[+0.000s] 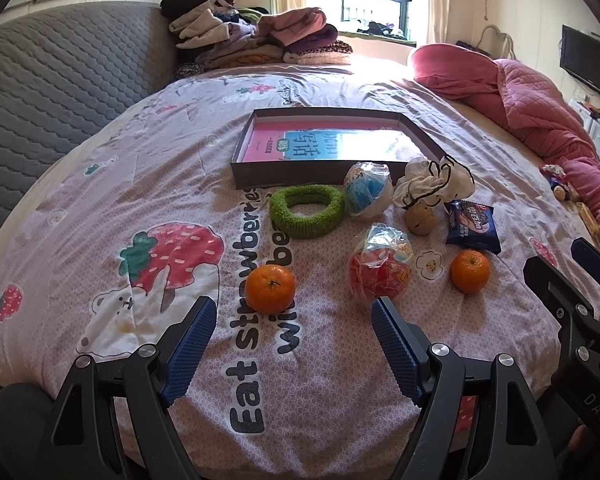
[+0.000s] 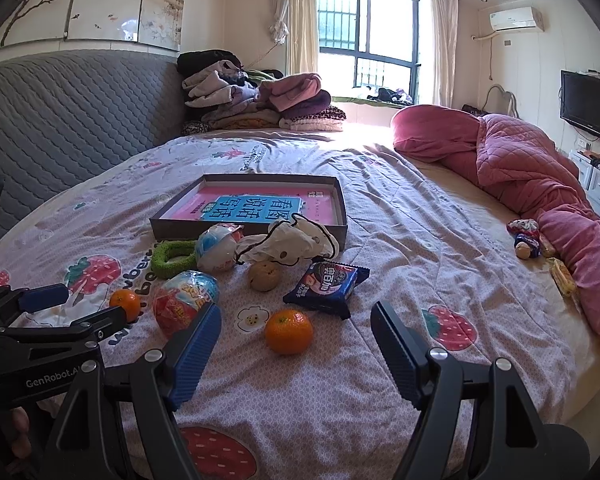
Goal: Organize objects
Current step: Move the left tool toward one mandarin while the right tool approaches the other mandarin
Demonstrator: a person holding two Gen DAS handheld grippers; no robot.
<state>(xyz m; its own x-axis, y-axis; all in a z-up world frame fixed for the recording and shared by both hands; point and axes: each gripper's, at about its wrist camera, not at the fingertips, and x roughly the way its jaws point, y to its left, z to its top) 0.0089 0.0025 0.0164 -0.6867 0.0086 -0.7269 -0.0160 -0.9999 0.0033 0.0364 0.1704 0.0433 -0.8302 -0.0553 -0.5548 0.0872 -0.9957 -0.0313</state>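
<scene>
Left wrist view: both hand-held grippers [image 1: 292, 322] [image 2: 296, 326] gape empty; straddle the round orange tangerine [image 1: 270, 289] squarely, then pinch gently.

Printed on the bedspread [image 1: 100, 184] — "Eat strawberries". "GenRobot.AI" on the left gripper [image 2: 90, 304] body, "看图说话" on the book [image 2: 256, 209] — inside the box [image 2: 342, 216].

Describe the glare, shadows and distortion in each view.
Left wrist view: sunlight washes out the book cover in the box; the bed edge bows from fisheye. Right wrist view: the window blows out, the far bedspread is overexposed, and corners vignette black.
</scene>
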